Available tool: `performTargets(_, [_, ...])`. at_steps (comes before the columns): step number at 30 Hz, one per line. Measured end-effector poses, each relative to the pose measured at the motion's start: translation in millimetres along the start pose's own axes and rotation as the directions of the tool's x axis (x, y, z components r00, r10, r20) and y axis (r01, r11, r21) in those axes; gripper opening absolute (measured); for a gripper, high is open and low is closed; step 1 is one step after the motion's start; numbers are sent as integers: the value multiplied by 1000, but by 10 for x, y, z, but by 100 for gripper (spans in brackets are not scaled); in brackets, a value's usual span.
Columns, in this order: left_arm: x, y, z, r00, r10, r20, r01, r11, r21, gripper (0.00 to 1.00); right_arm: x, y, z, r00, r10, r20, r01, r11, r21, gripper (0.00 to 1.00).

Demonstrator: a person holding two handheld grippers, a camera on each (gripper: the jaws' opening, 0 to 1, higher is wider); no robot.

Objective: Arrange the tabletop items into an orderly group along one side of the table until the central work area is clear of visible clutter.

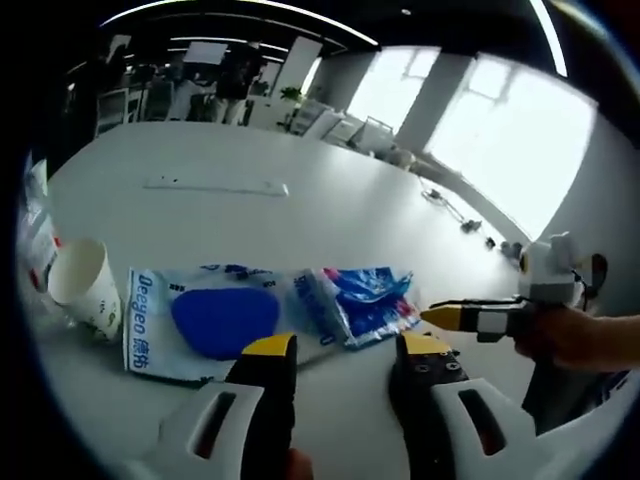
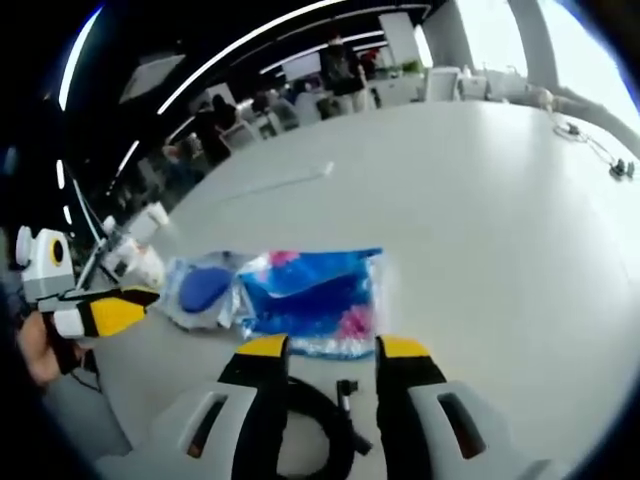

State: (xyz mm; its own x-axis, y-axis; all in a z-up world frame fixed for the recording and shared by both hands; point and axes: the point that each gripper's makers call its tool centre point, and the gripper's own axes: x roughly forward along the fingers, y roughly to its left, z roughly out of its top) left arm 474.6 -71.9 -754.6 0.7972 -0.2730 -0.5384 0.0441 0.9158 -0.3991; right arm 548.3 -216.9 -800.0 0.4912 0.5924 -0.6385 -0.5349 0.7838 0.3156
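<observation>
In the left gripper view, the left gripper rises from the bottom edge with its yellow-tipped jaws spread and nothing between them. Just above the left jaw tip lies the white packet with a blue oval, flat on the white table. Touching its right edge, above the gap between the jaws, is the blue plastic packet. At the left of the frame a paper cup lies tipped on its side just beside the white packet. At the right edge the right gripper comes in, held by a hand, its yellow tip pointing at the blue packet; whether its jaws are spread cannot be told here. Farther up, a long pale strip lies on the table.

In the right gripper view, the right gripper has its jaws spread, empty. A black cable curls low between them. The blue packet sits just above the tips.
</observation>
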Motion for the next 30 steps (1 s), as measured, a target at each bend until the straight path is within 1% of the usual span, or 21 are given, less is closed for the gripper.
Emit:
performTargets(4, [-55, 0, -5, 1000, -8, 3, 8, 1000, -3, 37, -62, 9, -48, 1000, -12, 2, 12, 1000, 8, 35])
performTargets(11, [-135, -22, -24, 1000, -20, 6, 20, 1000, -2, 37, -160, 12, -121, 999, -33, 5, 33, 999, 23, 37])
performTargets(19, [-260, -1, -74, 1000, -24, 12, 24, 1000, -6, 39, -289, 29, -231, 999, -49, 6, 48, 998, 30, 39])
performTargets(27, [-436, 109, -171, 1000, -8, 6, 8, 1000, -9, 43, -372, 85, -285, 998, -61, 15, 61, 997, 38, 40])
performTargets(30, [-505, 136, -202, 1000, -11, 6, 11, 1000, -11, 43, -398, 108, -296, 998, -65, 19, 64, 997, 41, 41])
